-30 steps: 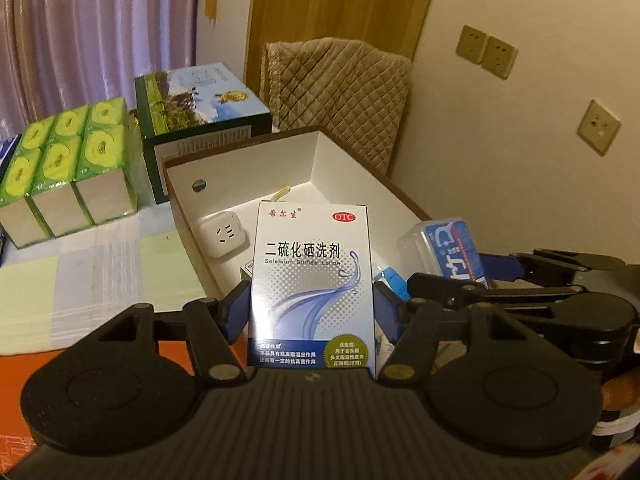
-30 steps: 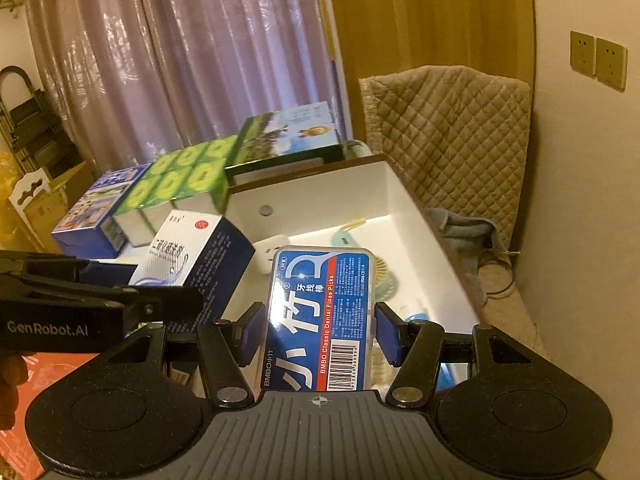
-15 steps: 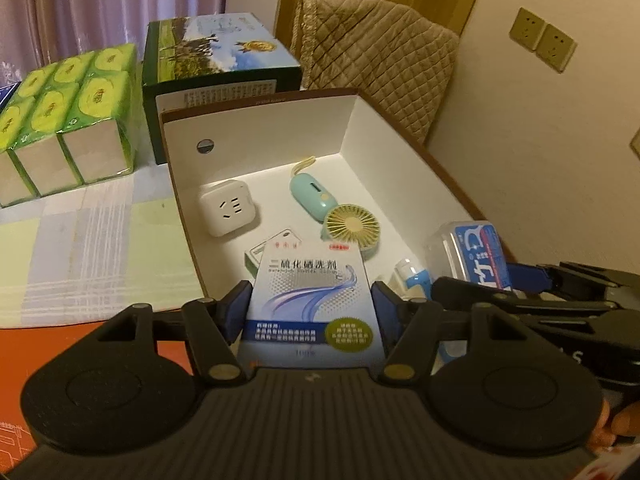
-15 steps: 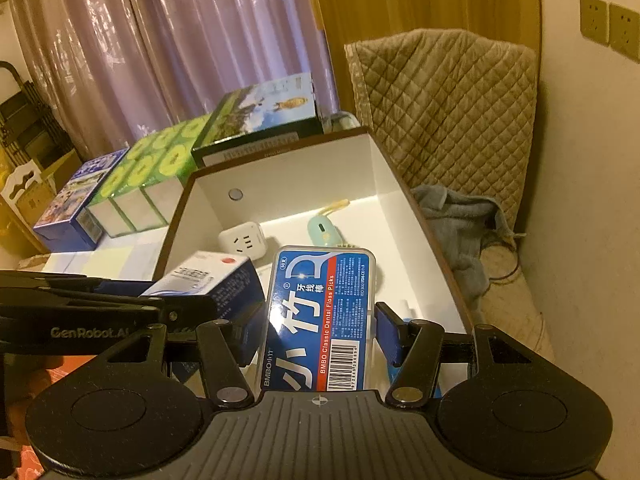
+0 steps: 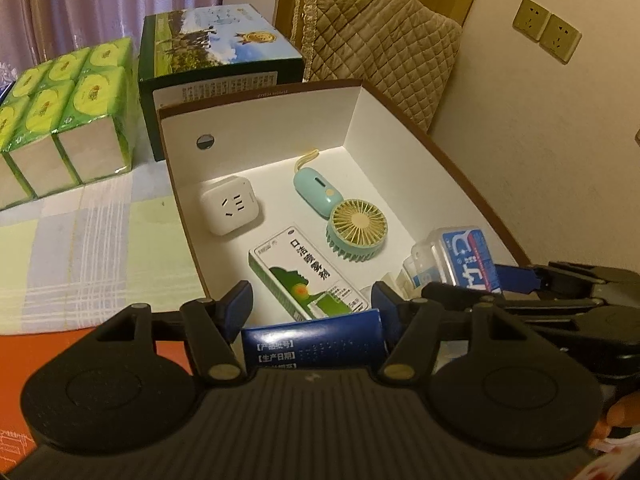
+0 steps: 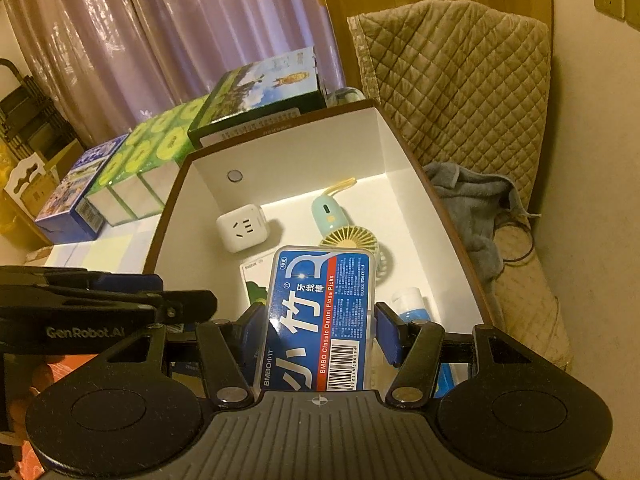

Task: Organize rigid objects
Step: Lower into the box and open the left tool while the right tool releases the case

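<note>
The left gripper (image 5: 312, 308), low centre of frame, has its fingers spread slightly wider than the blue medicine box (image 5: 314, 344), letting it drop into the white storage box (image 5: 256, 120). The right gripper (image 6: 320, 330) clamps the floss-pick case (image 6: 320, 316) above the same box, likely next in.

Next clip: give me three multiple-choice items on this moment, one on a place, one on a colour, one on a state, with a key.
1. Where is the white plug cube?
A. inside the open box
B. on the checked cloth
C. on the quilted chair

2. What colour is the small fan?
A. red
B. mint green
C. black

3. What do the right tongs hold?
A. nothing
B. the fan
C. the floss-pick case

Key: 1 A, it sits on the box floor. 2 B, mint body, cream grille. 3 C, the case stands between the pads.
</note>
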Action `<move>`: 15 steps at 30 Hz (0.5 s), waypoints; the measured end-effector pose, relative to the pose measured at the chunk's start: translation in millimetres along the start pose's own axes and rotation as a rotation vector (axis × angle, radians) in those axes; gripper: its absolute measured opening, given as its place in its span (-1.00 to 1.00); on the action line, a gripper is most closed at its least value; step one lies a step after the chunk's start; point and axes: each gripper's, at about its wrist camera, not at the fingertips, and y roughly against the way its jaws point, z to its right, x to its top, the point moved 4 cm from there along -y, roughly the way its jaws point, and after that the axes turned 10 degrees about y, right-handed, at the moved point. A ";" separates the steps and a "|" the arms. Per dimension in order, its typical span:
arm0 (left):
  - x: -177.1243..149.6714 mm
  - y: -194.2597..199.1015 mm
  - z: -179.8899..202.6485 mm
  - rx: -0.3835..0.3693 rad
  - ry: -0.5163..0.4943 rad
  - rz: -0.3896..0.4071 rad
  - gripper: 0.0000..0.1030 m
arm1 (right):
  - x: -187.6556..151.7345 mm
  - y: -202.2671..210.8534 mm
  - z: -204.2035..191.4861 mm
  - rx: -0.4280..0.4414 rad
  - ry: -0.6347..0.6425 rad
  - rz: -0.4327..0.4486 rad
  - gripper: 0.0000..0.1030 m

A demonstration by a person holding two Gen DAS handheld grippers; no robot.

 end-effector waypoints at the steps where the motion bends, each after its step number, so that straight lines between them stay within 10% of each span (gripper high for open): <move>1: 2.3 0.0 1.4 0.001 -0.007 0.004 0.20 | -0.1 -0.9 0.5 0.000 -0.002 -0.002 0.07; 15: 40.5 7.1 2.3 0.020 -0.045 0.060 0.20 | 7.8 -5.5 7.1 -0.011 0.000 0.003 0.07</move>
